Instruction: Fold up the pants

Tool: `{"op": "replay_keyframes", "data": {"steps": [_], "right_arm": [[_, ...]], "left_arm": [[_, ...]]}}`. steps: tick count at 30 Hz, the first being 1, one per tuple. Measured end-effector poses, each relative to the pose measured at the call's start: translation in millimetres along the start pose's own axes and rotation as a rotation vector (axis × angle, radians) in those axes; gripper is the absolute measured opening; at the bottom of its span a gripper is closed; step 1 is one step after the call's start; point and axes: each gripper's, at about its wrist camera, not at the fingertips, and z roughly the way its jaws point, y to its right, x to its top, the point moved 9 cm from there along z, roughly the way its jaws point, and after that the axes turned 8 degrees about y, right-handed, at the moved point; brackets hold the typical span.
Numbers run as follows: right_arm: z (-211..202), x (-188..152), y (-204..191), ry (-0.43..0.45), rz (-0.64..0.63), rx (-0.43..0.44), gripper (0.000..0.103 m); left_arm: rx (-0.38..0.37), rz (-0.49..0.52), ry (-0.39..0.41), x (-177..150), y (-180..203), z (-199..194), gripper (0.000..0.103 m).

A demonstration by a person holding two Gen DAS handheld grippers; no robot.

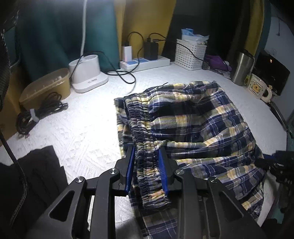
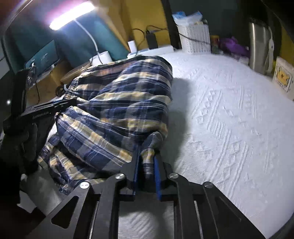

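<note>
White textured tabletop (image 2: 229, 119): blue-and-yellow plaid cotton pants (image 1: 193, 125) bunched between your claws. Left gripper (image 1: 147, 152) clamps the gathered elastic waistband (image 1: 141, 125); right gripper (image 2: 147, 152) pinches the opposite edge, long axis spanning both.

You're pointing both grippers steeply down; your left gripper (image 1: 146, 152) is pinching the pants (image 1: 193, 121) at the waistband, your right gripper (image 2: 146, 156) is clamping a bunched corner.

A glaring lamp bar (image 2: 71, 15) lights the dim room; fisheye edges darken, right view blurred.
</note>
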Motion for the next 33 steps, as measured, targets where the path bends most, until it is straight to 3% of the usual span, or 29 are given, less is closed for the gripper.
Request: {"op": "replay_keyframes", "data": {"steps": [12, 14, 16, 18, 19, 22, 25, 33], "right_arm": [[-8, -12, 3, -0.018, 0.001, -0.092, 0.009], [-9, -12, 7, -0.041, -0.002, -0.111, 0.017], [-10, -10, 15, -0.049, -0.010, -0.153, 0.047], [-12, -9, 27, -0.052, 0.000, -0.176, 0.071], [-13, -5, 32, -0.040, 0.008, -0.175, 0.073], [-15, 7, 46, -0.008, 0.028, -0.181, 0.073], [-10, 24, 56, 0.015, 0.036, -0.187, 0.073], [11, 65, 54, 0.047, 0.021, -0.153, 0.073]], "left_arm": [[0.013, 0.009, 0.012, 0, -12, -3, 0.028], [-0.004, -0.002, 0.017, 5, -15, -8, 0.028], [-0.002, 0.000, 0.017, 8, -17, -10, 0.029], [-0.007, 0.005, 0.014, 13, -19, -13, 0.032], [-0.009, 0.000, 0.022, 16, -21, -16, 0.032], [-0.008, -0.003, 0.061, 29, -24, -24, 0.035], [-0.022, -0.009, 0.096, 43, -23, -27, 0.046], [-0.048, 0.031, 0.086, 59, -10, -10, 0.047]]}}
